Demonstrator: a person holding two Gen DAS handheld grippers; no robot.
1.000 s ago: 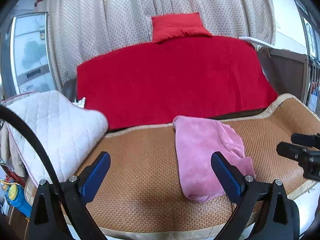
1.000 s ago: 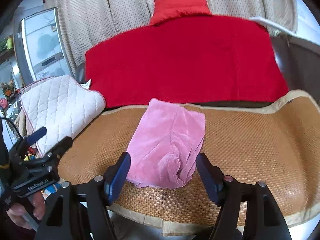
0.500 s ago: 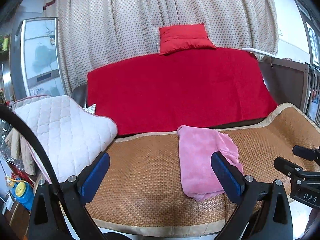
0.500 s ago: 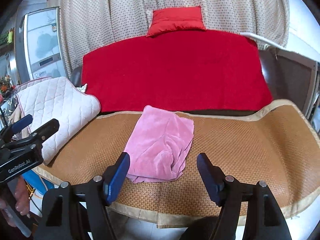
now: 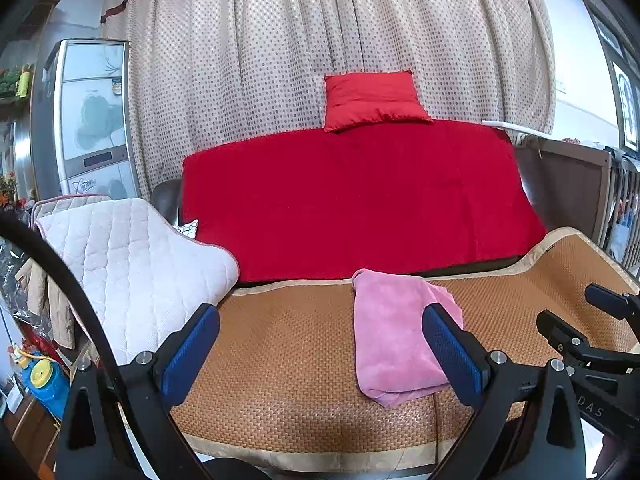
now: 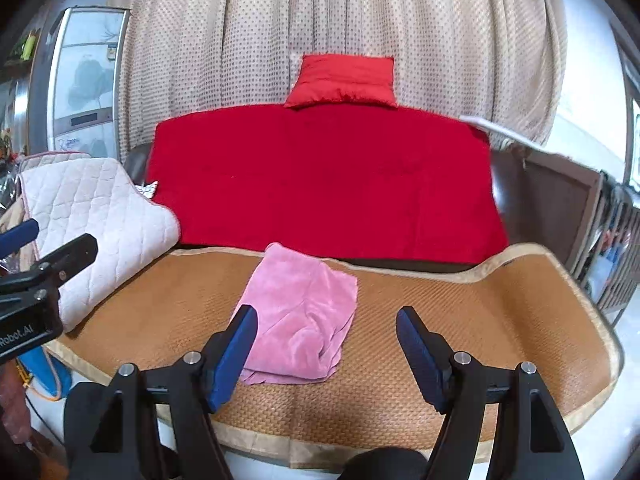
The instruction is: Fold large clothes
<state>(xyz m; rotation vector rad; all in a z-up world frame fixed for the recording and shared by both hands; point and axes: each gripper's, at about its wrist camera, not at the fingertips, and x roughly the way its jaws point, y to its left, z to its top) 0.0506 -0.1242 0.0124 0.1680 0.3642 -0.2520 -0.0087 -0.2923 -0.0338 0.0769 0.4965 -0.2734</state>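
A pink garment (image 5: 392,328) lies folded into a narrow rectangle on the woven brown mat (image 5: 288,344), its far end near the red blanket. In the right wrist view the garment (image 6: 300,304) shows a rumpled near corner. My left gripper (image 5: 320,312) hovers open in front of the mat, to the left of the garment, with nothing between its blue pads. My right gripper (image 6: 327,312) is held back from the garment's near edge; its jaws are opening and hold nothing. Each gripper shows at the edge of the other's view.
A red blanket (image 5: 360,200) covers the sofa back, with a red cushion (image 5: 372,100) on top before a dotted curtain. A white quilted pad (image 5: 128,256) lies over the left arm. A wooden rail (image 5: 580,184) stands at the right, a tall cabinet (image 5: 92,120) at the left.
Both grippers have drawn back and risen away from the pink garment, which now looks smaller and farther off. The garment has not moved on the mat.
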